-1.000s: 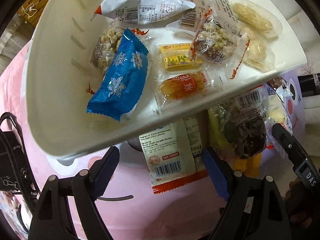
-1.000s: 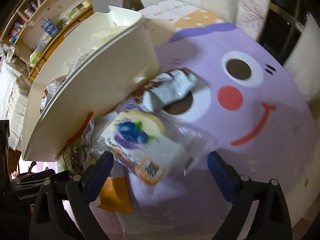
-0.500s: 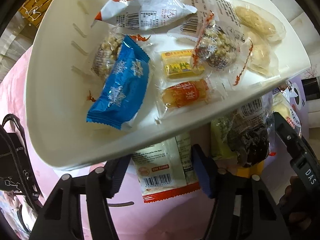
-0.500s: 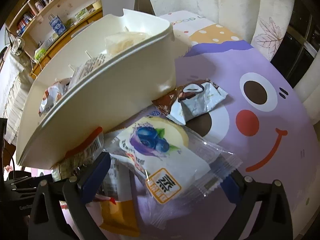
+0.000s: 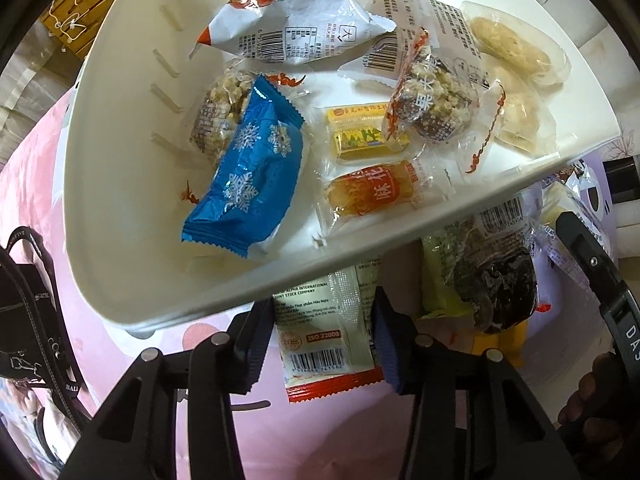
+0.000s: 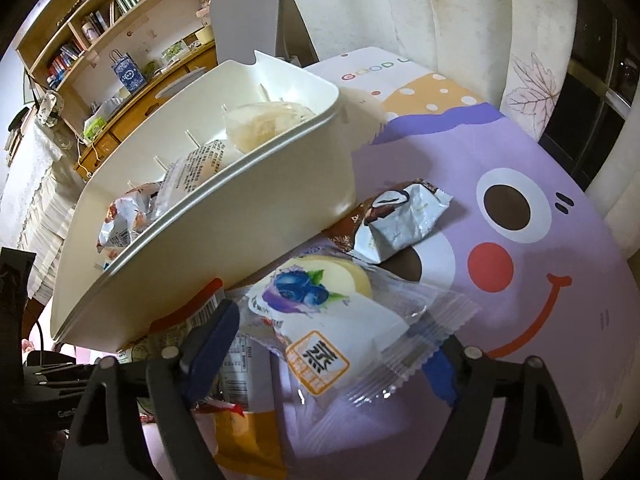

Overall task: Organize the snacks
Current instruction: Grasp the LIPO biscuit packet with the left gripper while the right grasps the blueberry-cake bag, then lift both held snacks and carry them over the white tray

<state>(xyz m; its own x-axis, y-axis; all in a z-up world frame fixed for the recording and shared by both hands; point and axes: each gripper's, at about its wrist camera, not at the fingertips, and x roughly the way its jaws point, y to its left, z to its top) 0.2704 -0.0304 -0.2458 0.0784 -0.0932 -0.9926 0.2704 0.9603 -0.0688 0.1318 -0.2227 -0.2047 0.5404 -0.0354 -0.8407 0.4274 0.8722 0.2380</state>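
Observation:
A white bin (image 5: 120, 184) holds several wrapped snacks, among them a blue snowflake packet (image 5: 248, 176). It also shows in the right wrist view (image 6: 224, 216). My left gripper (image 5: 320, 340) has its jaws narrowed on a pale packet with a red edge and barcode (image 5: 320, 340) lying on the table in front of the bin. My right gripper (image 6: 332, 340) is open around a blueberry cake packet (image 6: 320, 320). A silver and brown packet (image 6: 400, 216) lies beyond it.
A dark dried-fruit packet (image 5: 500, 280) and a yellow packet (image 6: 244, 432) lie between the grippers. The table has a pink and purple cartoon-face cloth (image 6: 520, 240). White chairs (image 6: 460, 20) and a bookshelf (image 6: 100, 20) stand behind.
My left jaws have closed from wide open onto the barcode packet. My right gripper has moved forward so the blueberry packet sits between its open fingers.

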